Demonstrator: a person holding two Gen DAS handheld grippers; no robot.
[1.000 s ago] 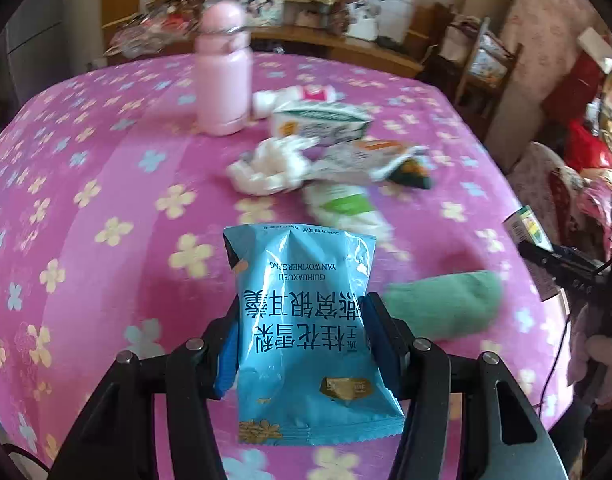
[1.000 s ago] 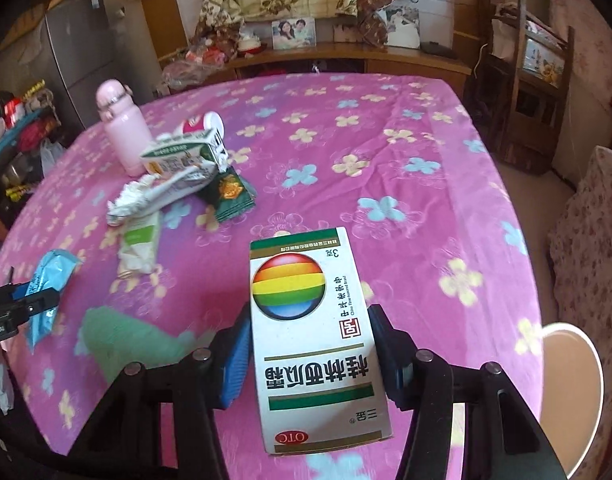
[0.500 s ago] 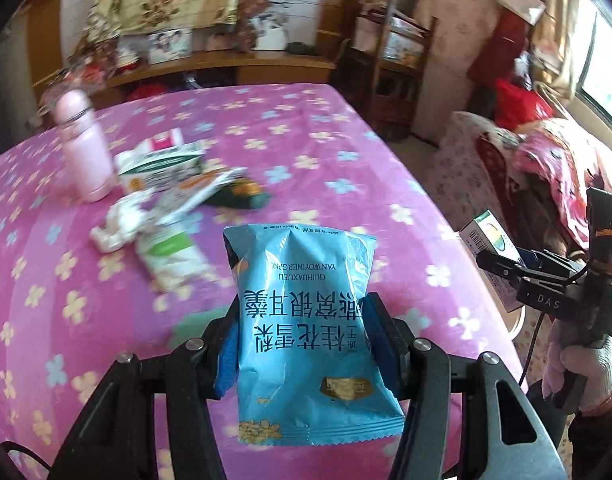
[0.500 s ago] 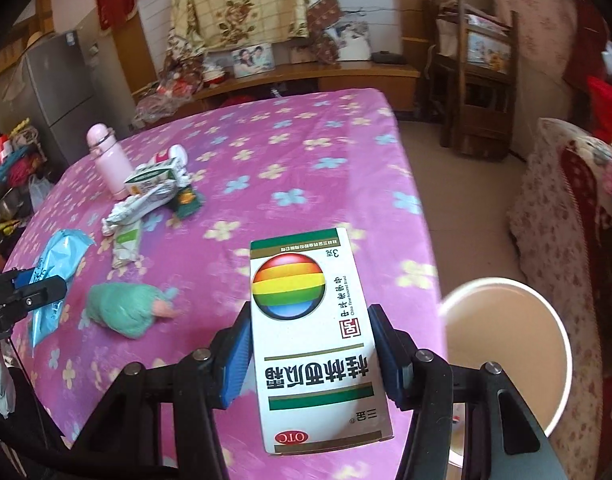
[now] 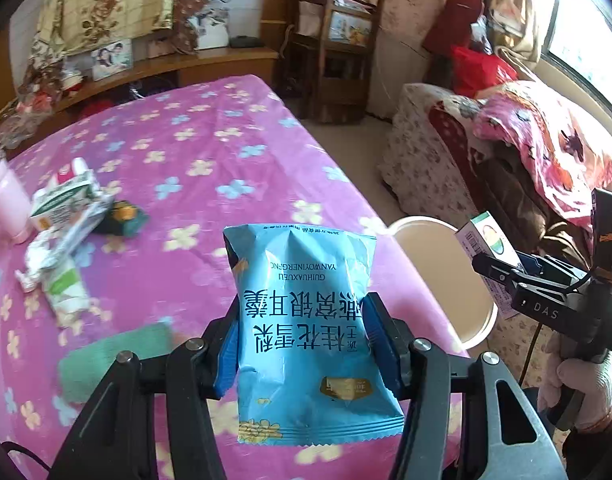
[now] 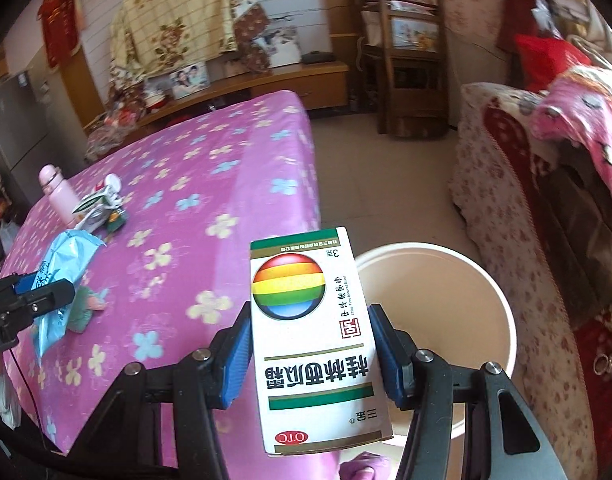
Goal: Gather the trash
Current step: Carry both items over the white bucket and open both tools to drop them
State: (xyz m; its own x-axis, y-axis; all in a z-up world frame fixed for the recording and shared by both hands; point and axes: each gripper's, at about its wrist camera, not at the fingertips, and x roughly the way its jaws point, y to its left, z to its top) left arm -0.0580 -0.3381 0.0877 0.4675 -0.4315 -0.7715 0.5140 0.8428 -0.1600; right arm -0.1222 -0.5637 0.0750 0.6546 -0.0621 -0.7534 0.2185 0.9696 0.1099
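Note:
My left gripper (image 5: 301, 344) is shut on a light-blue snack bag (image 5: 306, 320), held above the table's right edge. My right gripper (image 6: 312, 350) is shut on a white medicine box (image 6: 312, 340) with a rainbow ball, just left of a cream bin (image 6: 438, 320) on the floor. From the left wrist the bin (image 5: 446, 272) sits beyond the table edge, and the right gripper (image 5: 506, 276) with the box (image 5: 486, 248) hangs over it, in a gloved hand (image 5: 582, 392). From the right wrist the snack bag (image 6: 63, 276) shows at the left in the left gripper (image 6: 33, 296).
On the pink flowered tablecloth (image 5: 193, 184) lie a milk carton (image 5: 61, 200), crumpled wrappers (image 5: 57, 264), a dark green packet (image 5: 123, 218), a green cloth (image 5: 117, 356) and a pink bottle (image 5: 5, 196). A covered sofa (image 6: 546, 184) stands right of the bin; a wooden chair (image 6: 410, 60) behind.
Both grippers have swung to the right, from over the table's middle to its right edge. The bin has come into view. Each still grips its item.

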